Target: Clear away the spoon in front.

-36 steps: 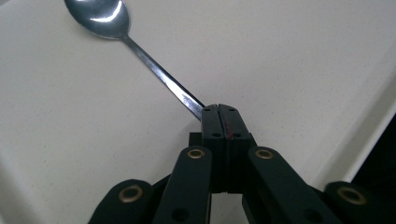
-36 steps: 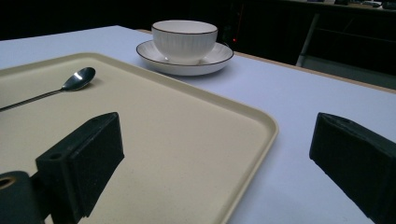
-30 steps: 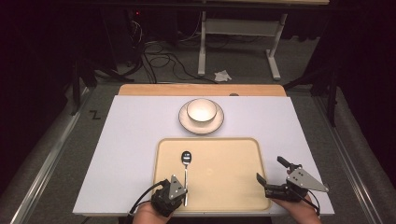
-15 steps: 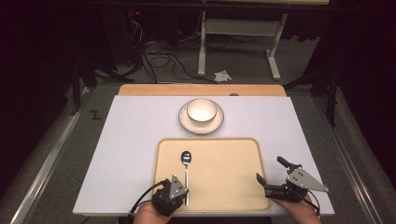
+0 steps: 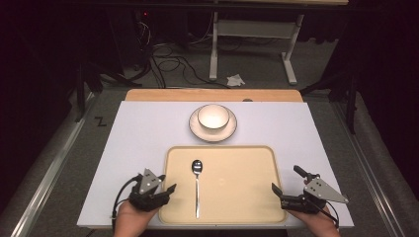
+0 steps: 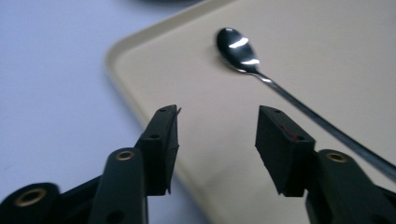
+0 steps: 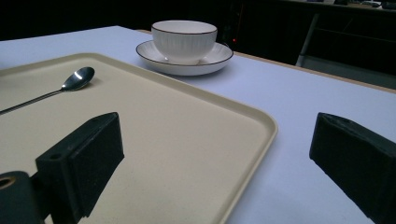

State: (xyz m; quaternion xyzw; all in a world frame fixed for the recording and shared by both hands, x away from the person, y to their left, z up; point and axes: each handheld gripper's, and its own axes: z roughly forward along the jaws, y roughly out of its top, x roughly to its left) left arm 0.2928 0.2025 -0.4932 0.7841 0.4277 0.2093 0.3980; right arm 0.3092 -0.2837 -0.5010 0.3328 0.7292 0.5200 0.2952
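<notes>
The left claw is held low in the person's left hand, jaws parted with nothing between them, pointing forward and a little toward the right claw. The right hand holds that claw level, its jaws spread wide and empty, pointing inward toward the left claw.

Only a spoon lies on the tray; bowl on saucer stands beyond it

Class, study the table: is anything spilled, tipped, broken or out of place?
Nothing stands out. The bowl sits upright on its saucer, the spoon lies flat on the tray, and nothing looks spilled or damaged.
</notes>
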